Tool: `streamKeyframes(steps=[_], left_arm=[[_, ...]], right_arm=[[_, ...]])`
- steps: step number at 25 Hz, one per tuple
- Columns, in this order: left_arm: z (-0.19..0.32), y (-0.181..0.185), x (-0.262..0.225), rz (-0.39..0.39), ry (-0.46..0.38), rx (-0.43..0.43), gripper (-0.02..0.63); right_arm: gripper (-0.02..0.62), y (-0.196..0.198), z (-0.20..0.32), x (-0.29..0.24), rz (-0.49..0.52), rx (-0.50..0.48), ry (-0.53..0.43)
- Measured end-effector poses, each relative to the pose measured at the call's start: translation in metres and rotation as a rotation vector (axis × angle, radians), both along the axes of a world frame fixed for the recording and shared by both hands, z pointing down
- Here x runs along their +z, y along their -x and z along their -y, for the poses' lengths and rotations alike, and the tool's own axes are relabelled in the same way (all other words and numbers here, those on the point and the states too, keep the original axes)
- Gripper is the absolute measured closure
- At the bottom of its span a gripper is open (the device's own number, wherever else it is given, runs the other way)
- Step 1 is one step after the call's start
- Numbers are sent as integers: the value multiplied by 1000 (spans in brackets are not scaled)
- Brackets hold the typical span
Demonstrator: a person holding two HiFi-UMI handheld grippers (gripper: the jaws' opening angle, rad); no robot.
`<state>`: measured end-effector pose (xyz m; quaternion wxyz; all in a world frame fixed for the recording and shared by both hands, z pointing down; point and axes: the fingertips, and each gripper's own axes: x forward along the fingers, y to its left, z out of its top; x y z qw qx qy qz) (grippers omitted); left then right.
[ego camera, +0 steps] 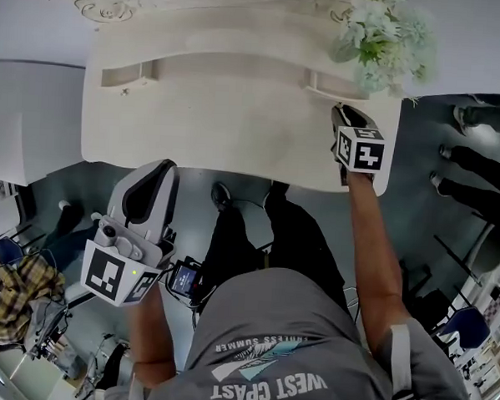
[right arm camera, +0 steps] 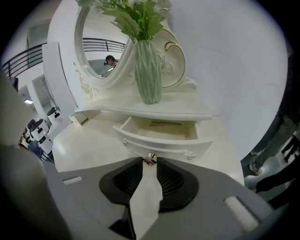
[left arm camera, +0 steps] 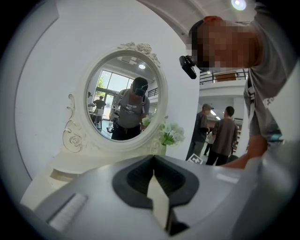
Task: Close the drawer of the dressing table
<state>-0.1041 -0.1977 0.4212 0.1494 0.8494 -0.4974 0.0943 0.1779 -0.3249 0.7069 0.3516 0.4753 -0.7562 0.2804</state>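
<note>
- Shows a cream dressing table with carved trim against a white wall, topped by an oval mirror in a scrollwork frame.
- Finds the drawer pulled out at the right end of the table's low shelf, directly below a ribbed green vase of pale flowers.
- Reveals a slim gold-toned item lying on the drawer's floor.
- Catches the right gripper angled down at the curved drawer front, jaws closed on the small metal knob at its centre.
- Places the left gripper low, off the table's near edge on the left, jaws clenched tip to tip on nothing and aimed toward the mirror.
- Takes in open tabletop between the drawer front and the near edge, stretching left to a second small drawer at the shelf's far end.
- Notes only a narrow strip of tabletop right of the open drawer before the table's rounded corner drops to grey floor.
- Frames a white cabinet just beside the table's left edge.
- Picks out bystanders' legs on the floor at right, well apart from the table, and a person in a plaid shirt low at left.
</note>
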Motion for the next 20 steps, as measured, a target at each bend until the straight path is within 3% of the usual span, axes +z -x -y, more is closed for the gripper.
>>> streamKeyframes(steps=[20], left_arm=[[-2, 0, 10, -8, 12, 1, 603]], right_arm=[[502, 4, 21, 3, 13, 6, -16]])
